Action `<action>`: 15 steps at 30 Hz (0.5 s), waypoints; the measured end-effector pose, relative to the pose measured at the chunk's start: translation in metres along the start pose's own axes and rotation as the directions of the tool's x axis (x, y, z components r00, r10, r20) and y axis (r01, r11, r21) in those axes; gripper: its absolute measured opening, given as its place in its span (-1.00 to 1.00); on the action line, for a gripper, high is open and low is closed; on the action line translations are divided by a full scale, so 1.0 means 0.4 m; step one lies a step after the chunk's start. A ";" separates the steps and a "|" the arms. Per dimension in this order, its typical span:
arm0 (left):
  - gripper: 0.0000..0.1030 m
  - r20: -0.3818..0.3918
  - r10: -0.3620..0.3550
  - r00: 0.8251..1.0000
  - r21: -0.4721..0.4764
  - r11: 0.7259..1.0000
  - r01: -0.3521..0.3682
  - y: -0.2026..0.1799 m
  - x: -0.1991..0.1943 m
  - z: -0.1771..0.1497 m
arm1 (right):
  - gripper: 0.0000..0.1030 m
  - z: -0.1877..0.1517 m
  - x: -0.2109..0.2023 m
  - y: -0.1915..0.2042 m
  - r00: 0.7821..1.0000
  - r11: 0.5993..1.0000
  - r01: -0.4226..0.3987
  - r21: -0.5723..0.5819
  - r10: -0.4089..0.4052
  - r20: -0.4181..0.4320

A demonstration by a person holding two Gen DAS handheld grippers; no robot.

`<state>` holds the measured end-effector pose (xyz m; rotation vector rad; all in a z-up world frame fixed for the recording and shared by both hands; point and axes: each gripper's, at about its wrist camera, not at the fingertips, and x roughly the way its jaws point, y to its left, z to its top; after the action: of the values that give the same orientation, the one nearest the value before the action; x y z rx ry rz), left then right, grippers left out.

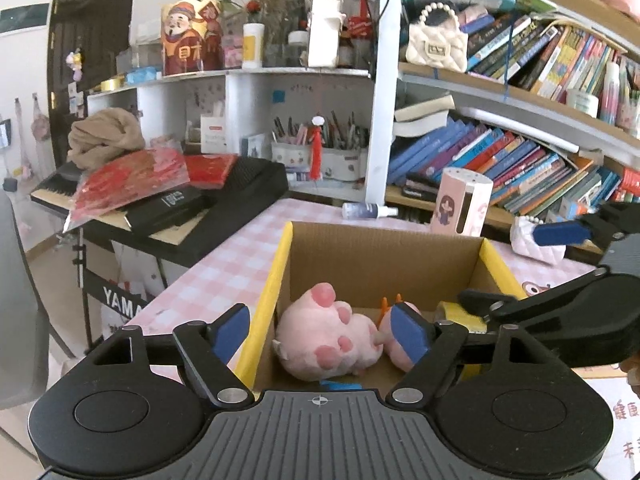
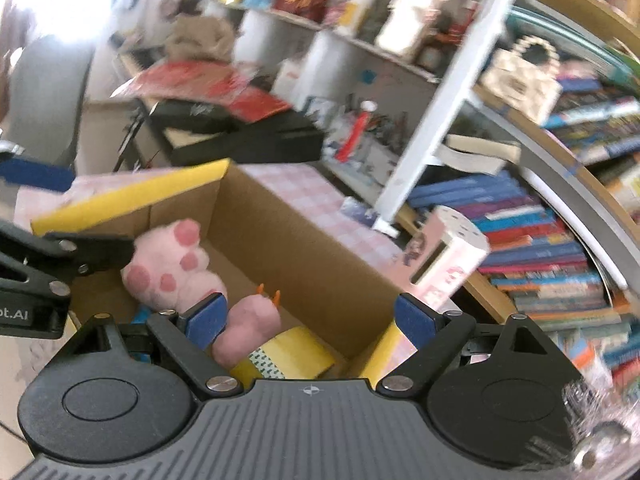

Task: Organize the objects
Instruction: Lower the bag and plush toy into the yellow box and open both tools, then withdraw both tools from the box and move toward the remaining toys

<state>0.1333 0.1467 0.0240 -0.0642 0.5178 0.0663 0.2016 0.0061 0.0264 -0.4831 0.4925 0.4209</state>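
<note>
An open cardboard box [image 1: 376, 244] [image 2: 312, 248] with yellow flaps stands on the pink checked table [image 1: 224, 272]. Inside it lie a pink paw plush [image 1: 320, 344] [image 2: 172, 268], a smaller pink plush with orange bits [image 1: 396, 358] [image 2: 248, 328] and a yellow item [image 1: 460, 314] [image 2: 296, 350]. My left gripper [image 1: 320, 332] [image 2: 102, 214] hangs open over the box's near left side, its pads clear of the paw plush. My right gripper [image 2: 310, 316] [image 1: 500, 266] stands open above the box's right part, holding nothing. The right wrist view is blurred.
A pink cylindrical holder [image 1: 464, 208] [image 2: 448, 264], a spray bottle [image 1: 368, 211] and a white quilted bag [image 1: 536, 248] sit beyond the box. Crowded bookshelves [image 1: 520, 168] rise behind. A black keyboard [image 1: 180, 216] piled with red items stands to the left.
</note>
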 end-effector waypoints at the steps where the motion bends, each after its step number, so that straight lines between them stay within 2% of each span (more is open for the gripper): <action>1: 0.55 0.001 -0.001 1.000 -0.002 1.000 0.001 0.002 -0.005 -0.003 | 0.76 -0.003 -0.012 -0.004 1.000 1.000 0.009 0.025 -0.009 0.003; 10: 0.56 -0.007 -0.010 1.000 -0.006 1.000 0.010 0.019 -0.065 -0.046 | 0.75 -0.049 -0.116 -0.016 0.996 0.966 0.091 0.243 -0.092 -0.008; 15: 0.66 -0.018 0.012 1.000 -0.005 1.000 -0.012 0.030 -0.103 -0.078 | 0.75 -0.088 -0.167 0.000 0.991 0.936 0.135 0.324 -0.133 -0.028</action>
<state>0.0813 0.1543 0.0170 -0.0669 0.5363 0.0787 0.1358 -0.0301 0.0352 -0.1957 0.5193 0.2002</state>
